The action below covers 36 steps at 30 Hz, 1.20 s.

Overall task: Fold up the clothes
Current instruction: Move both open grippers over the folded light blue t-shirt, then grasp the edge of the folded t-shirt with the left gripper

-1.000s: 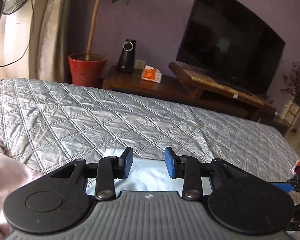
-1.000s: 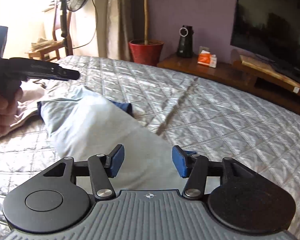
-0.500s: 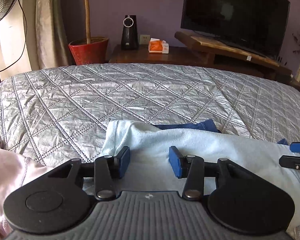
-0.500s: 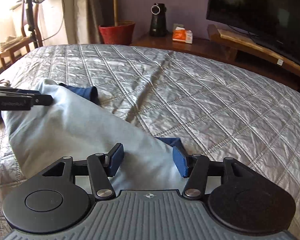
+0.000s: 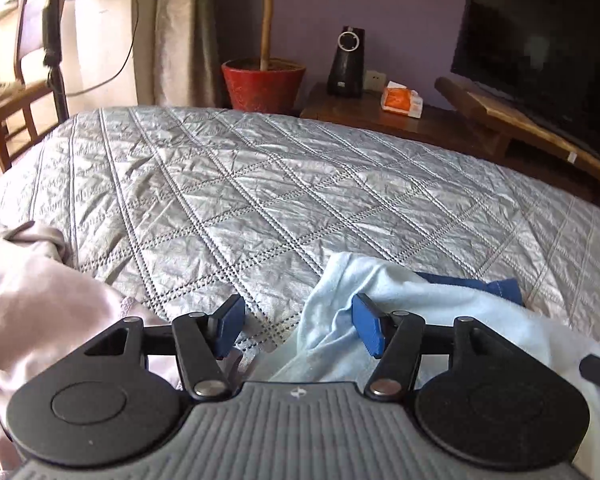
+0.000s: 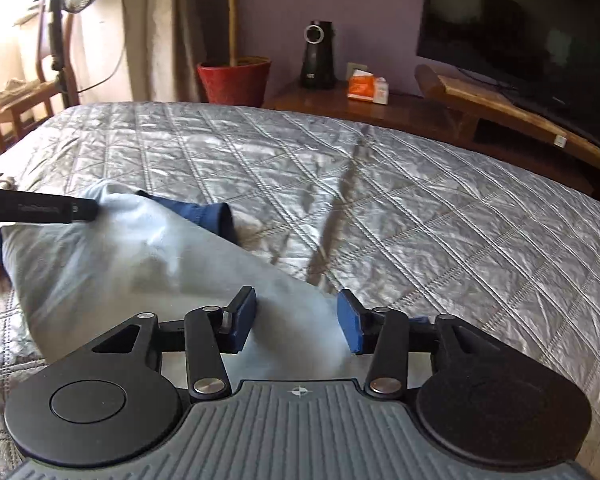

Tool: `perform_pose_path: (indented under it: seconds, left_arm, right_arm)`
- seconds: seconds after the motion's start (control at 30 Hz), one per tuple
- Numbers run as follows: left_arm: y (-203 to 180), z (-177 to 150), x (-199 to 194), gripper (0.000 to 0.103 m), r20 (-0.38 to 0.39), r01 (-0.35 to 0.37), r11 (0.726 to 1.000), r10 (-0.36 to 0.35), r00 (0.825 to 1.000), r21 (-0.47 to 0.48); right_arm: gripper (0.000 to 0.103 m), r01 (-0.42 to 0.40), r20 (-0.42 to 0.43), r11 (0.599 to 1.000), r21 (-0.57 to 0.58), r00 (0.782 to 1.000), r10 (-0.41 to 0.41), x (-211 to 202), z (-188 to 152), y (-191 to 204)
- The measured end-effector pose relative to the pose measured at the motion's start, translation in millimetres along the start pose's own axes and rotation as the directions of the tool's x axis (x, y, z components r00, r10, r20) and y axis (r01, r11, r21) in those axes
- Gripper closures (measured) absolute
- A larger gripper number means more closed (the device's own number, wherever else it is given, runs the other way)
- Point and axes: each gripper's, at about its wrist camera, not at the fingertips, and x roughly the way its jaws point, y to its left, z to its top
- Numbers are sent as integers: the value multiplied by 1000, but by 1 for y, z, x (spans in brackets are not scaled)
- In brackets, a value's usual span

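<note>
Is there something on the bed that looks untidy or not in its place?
Yes. The light blue garment lies bunched, with a dark blue sleeve sticking out from under it. A pink garment lies crumpled on the quilt.

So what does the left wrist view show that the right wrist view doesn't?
Only the left wrist view shows the pink garment bunched at the left on the bed, beside the open left gripper. Only the right wrist view shows the crease in the quilt. Both show the light blue garment with its dark blue sleeve, the grey quilt, red plant pot and television; the right gripper is open too.
</note>
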Motion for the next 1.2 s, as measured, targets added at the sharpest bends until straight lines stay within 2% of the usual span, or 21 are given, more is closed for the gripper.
perform_pose_path:
  seconds: [0.03,0.07,0.17,0.2,0.23,0.3,0.4,0.5,0.57,0.6,0.63,0.7,0.77,0.87,1.0,1.1,1.2]
  left_arm:
    - [8,2,-3,50,-3,6,999,-6,1000,-44]
    - [13,2,-8,50,-1,-6,998,6,1000,-60]
    - [17,1,-19,44,-4,-43,998,43,999,-49]
    - [18,0,-24,42,-4,-41,998,41,999,-51]
    - [19,-1,-30,38,-1,-37,998,37,999,-55]
    - [20,0,-38,36,10,-24,998,25,1000,-57]
    - [24,5,-39,35,-3,-11,994,11,1000,-107]
    - [33,6,-30,33,-55,0,978,-12,998,-211]
    - [42,2,-26,34,-114,7,957,-42,993,-291]
    - [44,1,-25,34,-131,6,949,-50,990,-316]
    - [43,1,-28,35,-136,3,946,-50,989,-323]
    - [37,0,-34,34,-133,3,951,-46,990,-309]
    - [26,-4,-38,29,-143,21,955,-66,988,-296]
    - [16,-15,-30,27,-199,33,945,-103,975,-326]
    - [11,-20,-26,23,-184,42,941,-109,977,-335]
    - [23,-22,-25,20,-152,97,881,-187,971,-462]
    - [34,-24,-21,19,-125,153,801,-272,954,-579]
  right_arm:
    - [49,7,2,998,56,1000,-7,-3,-3,-8]
    - [48,19,19,998,59,1000,-20,-10,-5,-6]
    - [46,-50,97,990,-130,993,63,-38,-11,37]
    - [40,-71,116,978,-196,989,95,-46,-14,52]
    - [35,-99,112,956,-276,985,134,-50,-17,70]
    - [35,-144,96,904,-402,976,197,-52,-23,100]
    - [32,-219,27,865,-453,966,258,-42,-31,121]
    - [32,-222,23,861,-458,965,261,-35,-44,126]
    - [35,-174,33,870,-461,977,212,-27,-47,126]
    - [43,-172,31,888,-426,978,205,-23,-42,122]
    - [57,-178,29,905,-388,978,205,-20,-36,117]
    - [69,-190,32,910,-368,976,216,-19,-31,115]
    - [71,-187,28,903,-387,976,214,-20,-32,117]
    - [74,-209,35,913,-351,971,236,-24,-32,111]
    - [75,-228,54,920,-320,965,258,-32,-32,101]
    - [75,-232,66,922,-310,962,264,-38,-33,96]
    - [76,-250,77,928,-277,957,281,-42,-33,87]
